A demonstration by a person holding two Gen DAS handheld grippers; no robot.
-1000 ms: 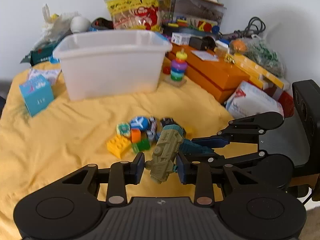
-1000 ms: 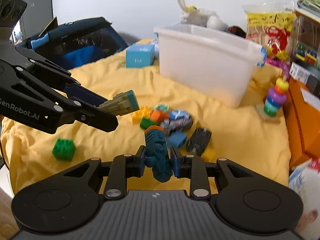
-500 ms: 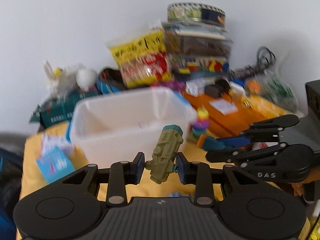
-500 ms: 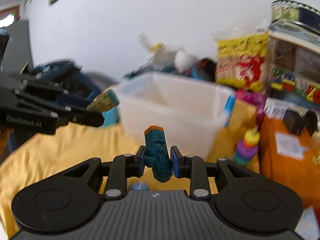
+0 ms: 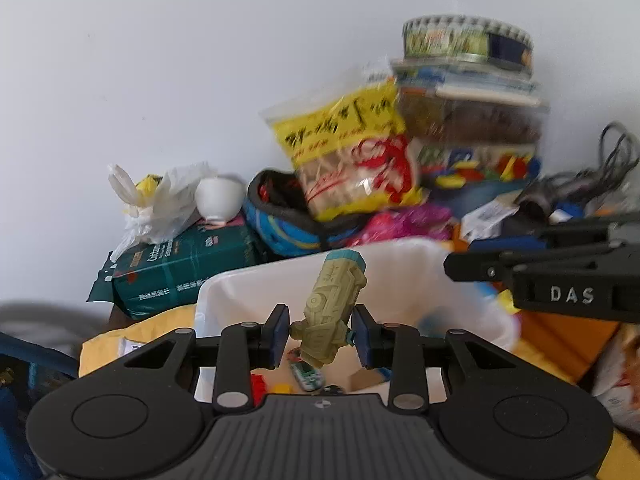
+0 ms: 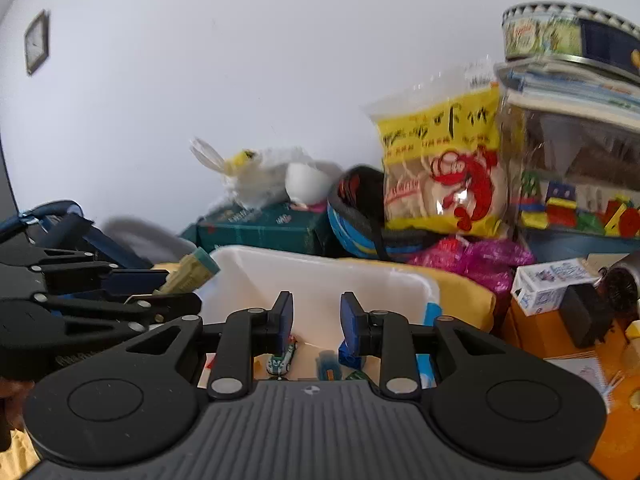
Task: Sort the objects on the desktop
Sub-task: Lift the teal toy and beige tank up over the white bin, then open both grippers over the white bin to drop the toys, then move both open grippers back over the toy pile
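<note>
"DAS" on right hand-held gripper

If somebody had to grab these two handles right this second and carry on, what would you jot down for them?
Left gripper: shut on the tan toy train, held over the white bin.
Right gripper: jaws open, nothing between them, also over the bin.
In the bin: a small toy car, a teal toy, a blue block, and other pieces too hidden to name.
Done: some toys are binned.
Left: release the tan train into the bin. Whether more toys wait on the yellow cloth cannot be seen from here.
</note>
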